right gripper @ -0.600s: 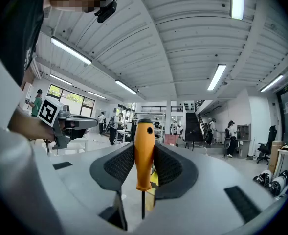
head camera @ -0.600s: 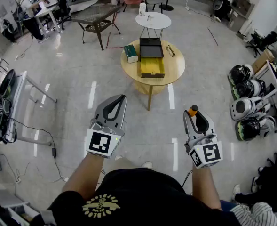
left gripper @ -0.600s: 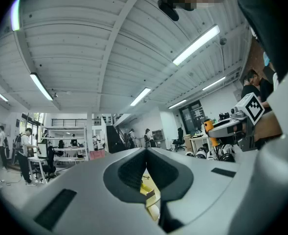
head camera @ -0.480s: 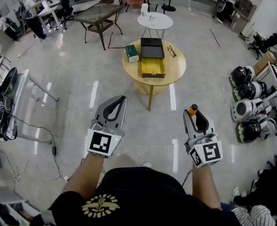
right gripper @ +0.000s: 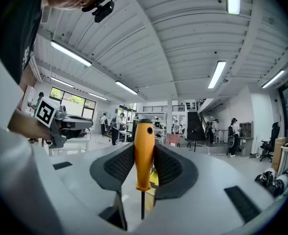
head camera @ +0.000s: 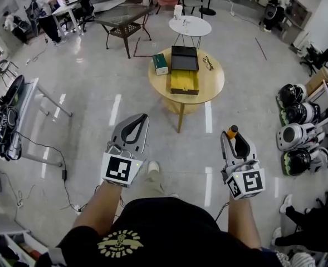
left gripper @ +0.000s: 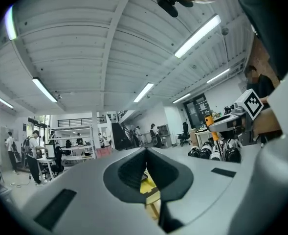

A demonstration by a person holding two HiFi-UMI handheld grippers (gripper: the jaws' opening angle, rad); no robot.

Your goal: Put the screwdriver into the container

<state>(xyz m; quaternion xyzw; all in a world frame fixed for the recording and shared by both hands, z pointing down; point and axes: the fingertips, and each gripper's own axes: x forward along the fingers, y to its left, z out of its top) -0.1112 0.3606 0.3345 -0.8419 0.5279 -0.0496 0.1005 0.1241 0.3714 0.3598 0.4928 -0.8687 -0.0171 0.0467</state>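
The one screwdriver (right gripper: 144, 151) sits between the right gripper's (head camera: 235, 142) jaws, which clamp its orange handle with the shaft pointing back toward the hand, probably so it rides securely on the way over. The one yellow container (head camera: 182, 81) lies open on the round desk (head camera: 214, 88), well ahead of both grippers. The left gripper (head camera: 135, 128) has its jaws closed together on nothing, apparently kept spare.
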